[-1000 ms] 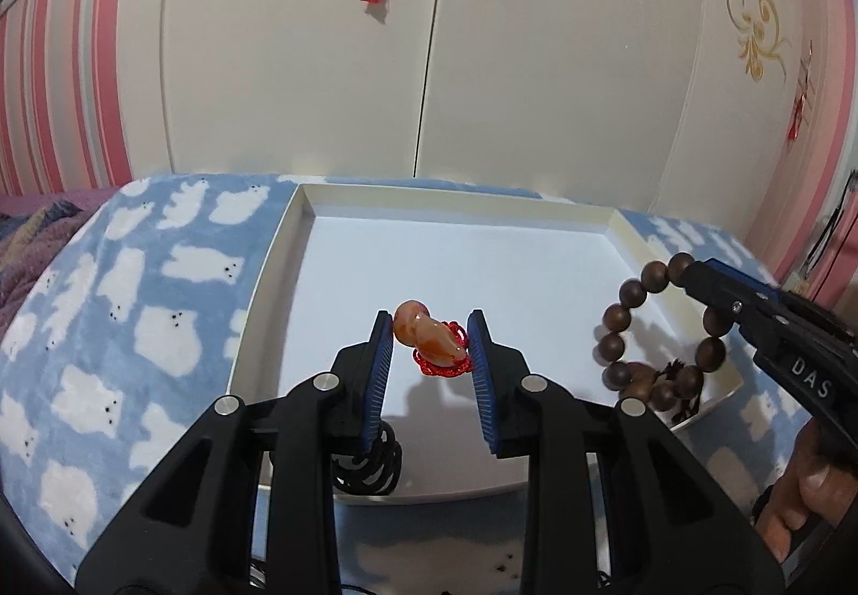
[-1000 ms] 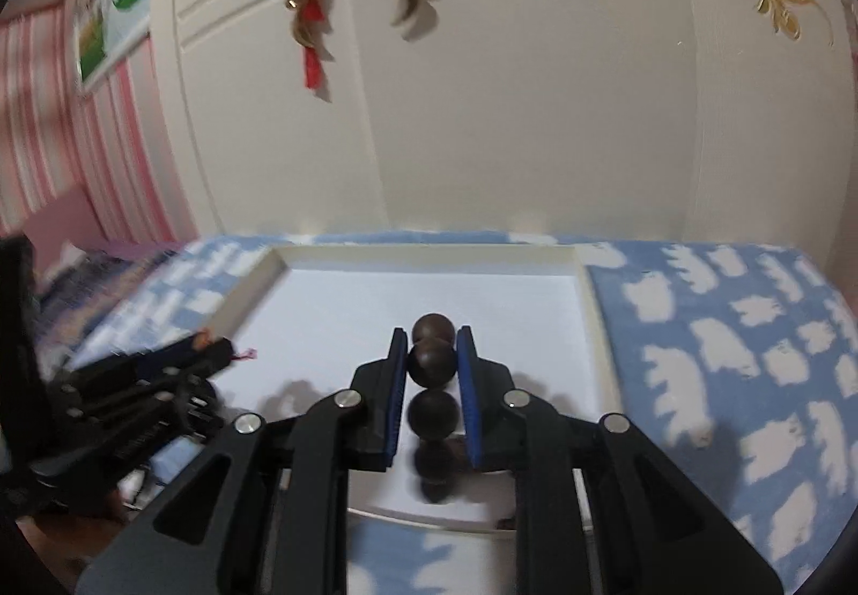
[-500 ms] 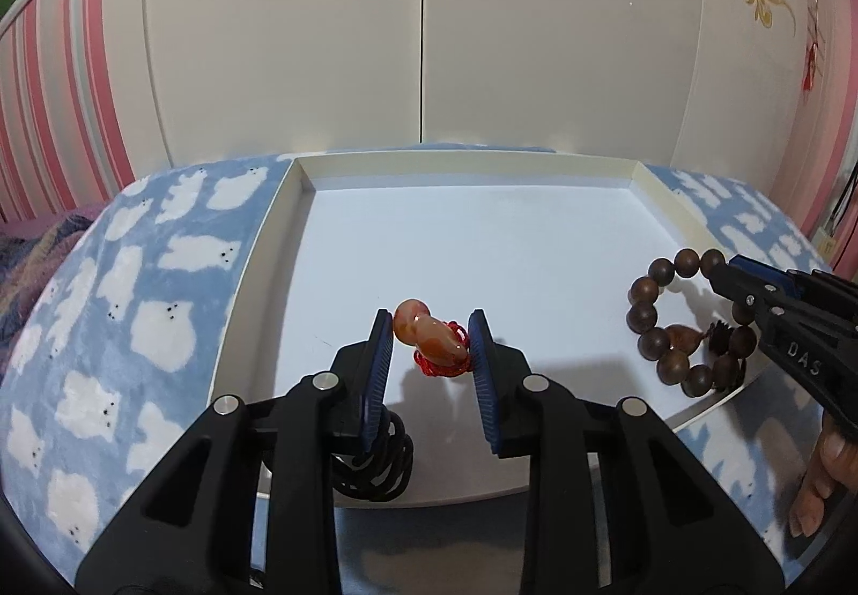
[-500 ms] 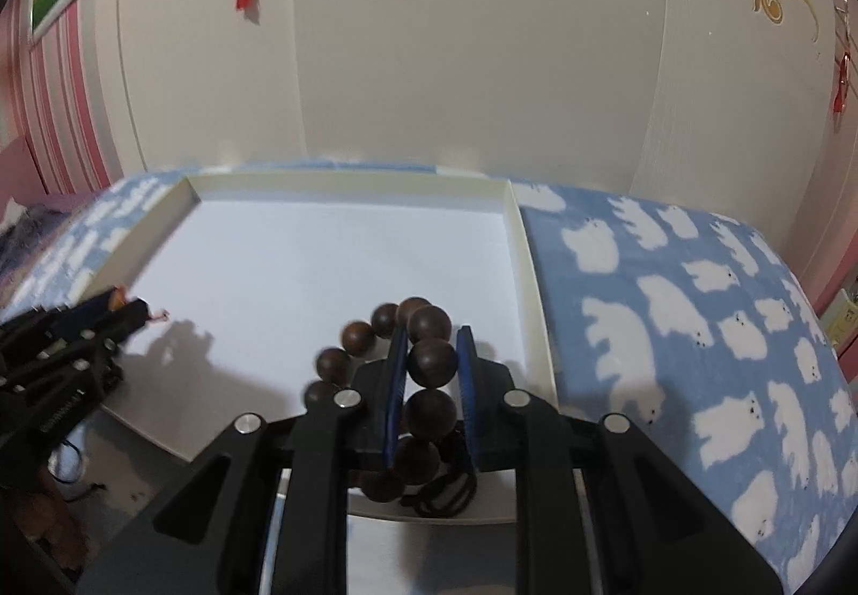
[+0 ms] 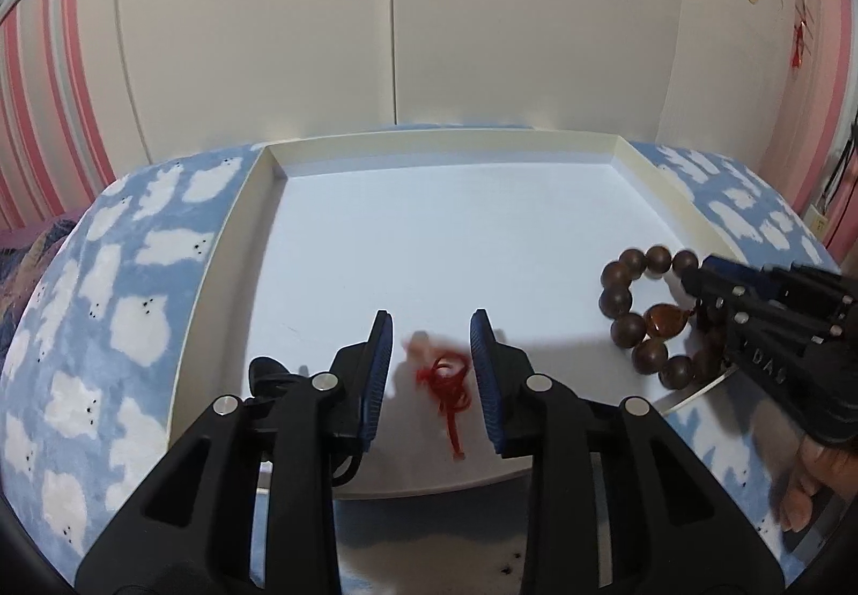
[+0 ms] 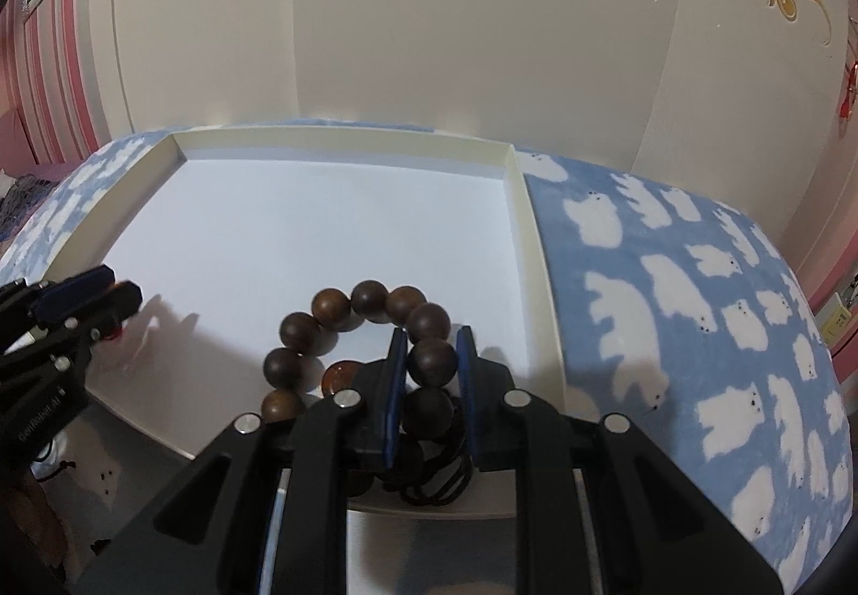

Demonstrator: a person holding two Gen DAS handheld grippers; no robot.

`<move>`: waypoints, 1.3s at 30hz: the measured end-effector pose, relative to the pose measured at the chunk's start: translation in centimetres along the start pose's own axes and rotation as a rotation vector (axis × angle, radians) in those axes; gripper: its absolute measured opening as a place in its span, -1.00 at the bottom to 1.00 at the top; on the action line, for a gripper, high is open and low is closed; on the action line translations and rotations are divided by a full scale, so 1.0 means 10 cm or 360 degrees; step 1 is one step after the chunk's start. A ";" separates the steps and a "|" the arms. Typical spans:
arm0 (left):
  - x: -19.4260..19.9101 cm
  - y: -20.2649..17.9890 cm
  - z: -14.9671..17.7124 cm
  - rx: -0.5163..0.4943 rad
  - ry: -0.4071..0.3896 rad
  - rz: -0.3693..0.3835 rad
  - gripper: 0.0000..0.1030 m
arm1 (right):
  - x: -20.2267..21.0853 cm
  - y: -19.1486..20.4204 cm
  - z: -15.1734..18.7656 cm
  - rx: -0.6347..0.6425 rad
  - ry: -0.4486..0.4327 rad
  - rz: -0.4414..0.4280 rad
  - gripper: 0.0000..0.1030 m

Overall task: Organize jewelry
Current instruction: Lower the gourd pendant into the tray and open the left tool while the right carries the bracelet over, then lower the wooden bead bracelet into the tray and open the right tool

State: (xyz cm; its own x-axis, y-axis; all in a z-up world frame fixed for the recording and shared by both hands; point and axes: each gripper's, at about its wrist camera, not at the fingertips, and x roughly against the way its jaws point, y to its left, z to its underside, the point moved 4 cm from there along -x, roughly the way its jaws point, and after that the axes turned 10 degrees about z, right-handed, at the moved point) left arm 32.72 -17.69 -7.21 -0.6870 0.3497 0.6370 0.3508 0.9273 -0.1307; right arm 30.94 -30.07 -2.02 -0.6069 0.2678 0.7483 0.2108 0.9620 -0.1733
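The small orange stone pendant on a red knotted cord [image 5: 442, 372] now lies blurred on the floor of the shallow white cardboard tray [image 5: 429, 155], between the pads of the left gripper [image 5: 431, 359] and touching neither, so that tool has released it. A second ago it sat upright, pinched between those pads above the tray.

The right gripper [image 6: 429, 370] is clenched on one bead of the dark brown wooden bead bracelet [image 6: 343, 337]. Earlier the loop dangled; now most of its beads rest on the tray floor near the right wall. Both pieces look nearly placed; only the bracelet awaits letting go.
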 end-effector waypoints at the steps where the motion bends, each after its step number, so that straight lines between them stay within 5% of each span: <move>1: -0.01 0.00 0.00 0.0005 0.0001 0.0004 -0.42 | -0.01 0.01 0.00 0.0006 0.0005 -0.0004 -0.64; 12: 0.02 0.02 0.02 -0.0010 0.0001 0.0015 -0.42 | 0.00 -0.01 0.01 -0.0020 0.0003 -0.0031 -0.62; 15: 0.02 0.02 0.02 -0.0020 0.0007 -0.0014 0.22 | 0.02 -0.01 0.00 -0.0024 -0.0016 -0.0012 -0.59; 18: 0.05 0.05 0.01 0.0007 -0.0022 0.0026 0.27 | 0.06 0.00 -0.01 -0.0035 -0.0039 -0.0024 -0.09; 21: 0.12 0.05 0.02 0.0018 -0.0056 0.0015 0.35 | 0.11 -0.04 -0.01 -0.0106 -0.0032 -0.0100 0.02; 26: 0.54 0.05 -0.13 0.0075 -0.0240 0.0046 0.56 | 0.38 -0.21 -0.13 -0.0204 -0.0131 -0.0134 0.06; 28: 0.82 0.14 -0.25 0.0069 -0.0313 -0.0108 0.59 | 0.53 -0.29 -0.17 -0.0234 -0.0180 -0.0157 0.07; 31: 1.25 0.30 -0.34 0.0121 -0.0413 -0.0157 0.65 | 0.78 -0.40 -0.23 -0.0277 -0.0244 -0.0245 0.10; 39: 2.11 0.74 -0.04 0.0119 -0.0449 -0.0257 0.65 | 1.31 -0.28 -0.24 -0.0214 -0.0378 -0.0258 0.10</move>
State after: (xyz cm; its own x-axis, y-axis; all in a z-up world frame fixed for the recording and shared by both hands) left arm 21.04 -3.53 5.57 -0.8826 0.2112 0.4199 0.1829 0.9773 -0.1071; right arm 24.28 -29.37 9.78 -0.7996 0.1314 0.5860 0.1862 0.9819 0.0340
